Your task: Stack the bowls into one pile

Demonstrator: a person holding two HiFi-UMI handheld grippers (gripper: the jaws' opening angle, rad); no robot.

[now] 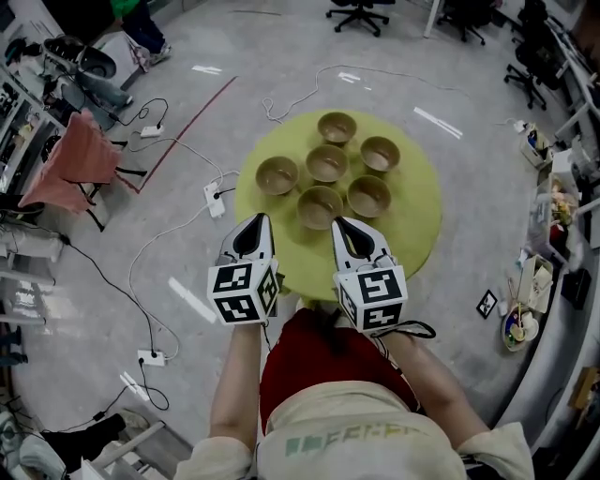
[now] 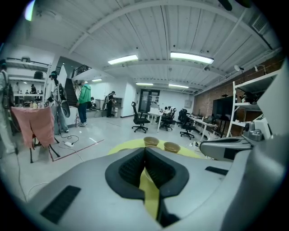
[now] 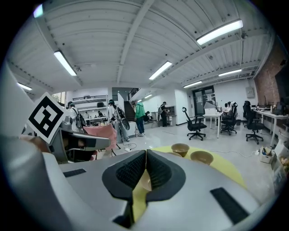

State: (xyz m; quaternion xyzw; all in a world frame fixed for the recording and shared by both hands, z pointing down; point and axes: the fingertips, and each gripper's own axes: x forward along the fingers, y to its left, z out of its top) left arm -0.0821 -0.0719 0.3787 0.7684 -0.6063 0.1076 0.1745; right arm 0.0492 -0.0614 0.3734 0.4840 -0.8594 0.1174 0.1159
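Observation:
Several tan bowls stand apart, none stacked, on a round yellow-green table (image 1: 412,220). The nearest bowl (image 1: 320,206) lies just ahead of both grippers, and the farthest bowl (image 1: 337,127) is at the table's far edge. My left gripper (image 1: 255,219) and right gripper (image 1: 341,224) hover side by side over the table's near edge, both shut with nothing held. In the left gripper view the left gripper (image 2: 145,152) has its jaws pressed together, with two bowls (image 2: 151,141) beyond. The right gripper (image 3: 146,154) is likewise shut, with two bowls (image 3: 201,157) past it.
Cables and a power strip (image 1: 215,200) lie on the floor left of the table. A pink cloth on a rack (image 1: 67,159) stands at far left. Cluttered desks (image 1: 553,216) line the right side, and office chairs (image 1: 360,13) stand beyond the table.

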